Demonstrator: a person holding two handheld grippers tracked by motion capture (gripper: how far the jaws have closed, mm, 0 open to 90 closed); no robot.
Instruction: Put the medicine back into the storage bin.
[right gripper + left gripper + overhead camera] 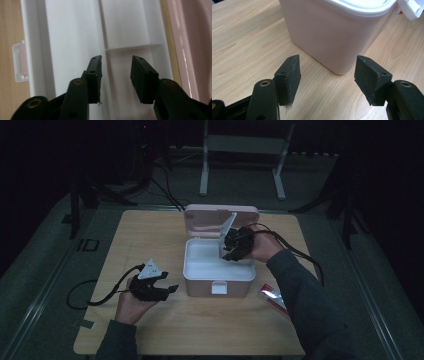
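The pink box (218,270) is sitting near the middle of the wooden table (200,320) with its lid (220,218) already swung back and standing up behind it, so the opening step is looking done. The right gripper (234,246) is hovering over the far right part of the box's white interior, and in the right gripper view its jaws are standing partly apart with nothing between the pads, looking down on a white insert tray (130,27) inside the box. That tray is appearing to have a raised ridge and a step across it; whether it is loose or part of the box I cannot tell. The left gripper (167,287) is resting low on the table just beside the box's near left corner, and in the left gripper view its jaws are standing wide apart and empty, facing the pink wall (332,35) without touching it. A red and silver packet (272,296) is lying on the table near the box's right front corner, beside the person's right sleeve, untouched. Judging from this, the work is sitting at an early-to-middle point: the box is open and the right gripper is positioned over the interior, while any grasp inside, and any handling of the packet, are remaining to be done
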